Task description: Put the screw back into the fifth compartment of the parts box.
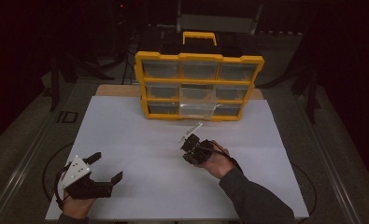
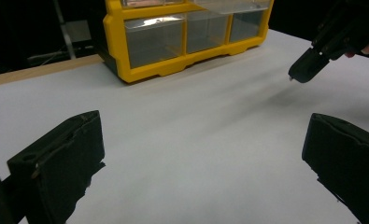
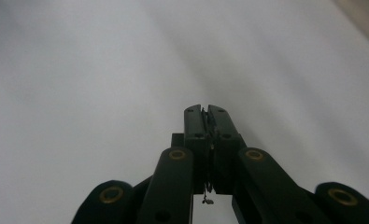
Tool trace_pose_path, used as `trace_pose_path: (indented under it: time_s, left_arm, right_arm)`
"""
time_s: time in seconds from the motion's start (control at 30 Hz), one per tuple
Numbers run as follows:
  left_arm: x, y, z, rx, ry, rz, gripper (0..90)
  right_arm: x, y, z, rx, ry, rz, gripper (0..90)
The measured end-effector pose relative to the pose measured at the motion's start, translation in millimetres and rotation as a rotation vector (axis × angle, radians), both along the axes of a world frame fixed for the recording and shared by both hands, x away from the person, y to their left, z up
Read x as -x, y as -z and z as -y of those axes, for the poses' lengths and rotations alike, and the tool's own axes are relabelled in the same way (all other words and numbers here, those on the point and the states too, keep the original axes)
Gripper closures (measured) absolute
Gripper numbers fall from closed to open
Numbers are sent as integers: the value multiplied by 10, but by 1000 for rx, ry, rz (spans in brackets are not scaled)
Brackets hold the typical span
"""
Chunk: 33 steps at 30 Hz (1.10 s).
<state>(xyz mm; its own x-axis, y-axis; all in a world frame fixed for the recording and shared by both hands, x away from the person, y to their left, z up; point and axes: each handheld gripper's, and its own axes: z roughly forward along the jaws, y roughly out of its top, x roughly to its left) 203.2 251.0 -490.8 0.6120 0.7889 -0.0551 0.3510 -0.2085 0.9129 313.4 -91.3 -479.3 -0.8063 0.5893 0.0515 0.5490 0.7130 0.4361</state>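
Observation:
My right gripper hovers over the middle of the white table top, held in a hand with a dark sleeve. In the right gripper view its jaws are shut, with a small thin dark piece pinched between the pads; it is too small to name. My left gripper rests near the front left of the table, wide open with nothing between its fingers. The left gripper view also takes in the right gripper tilted down toward the table.
A yellow organiser with clear drawers stands at the back of the table, a yellow handle on top. One clear middle drawer is pulled out toward me. A thin white strip lies or sticks up just beyond the right gripper.

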Motion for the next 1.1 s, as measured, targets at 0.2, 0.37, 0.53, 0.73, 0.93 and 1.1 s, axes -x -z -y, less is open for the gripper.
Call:
trace_pose_path:
  time_s: [0.2, 0.37, 0.53, 0.73, 0.93, 1.1]
  left_arm:
    - [-1, 1, -1, 1, 0, 0, 0]
    - [0, -1, -1, -1, 1, 1, 1]
    - [1, -2, -4, 2, 1, 1, 0]
    - [0, -2, -3, 1, 1, 2, 0]
    - [0, -3, -2, 0, 2, 2, 0]
    - [1, -3, -3, 4, 1, 2, 0]
  right_arm:
    - [-9, -60, 15, -8, 4, 5, 875]
    - [-20, -122, 19, -13, 0, 13, 876]
    - [-30, -188, 26, -20, 0, 25, 875]
    - [-44, -257, 33, -25, 2, 34, 875]
    - [-60, -321, 36, -28, 1, 41, 875]
    - [-73, -382, 38, -33, 0, 47, 875]
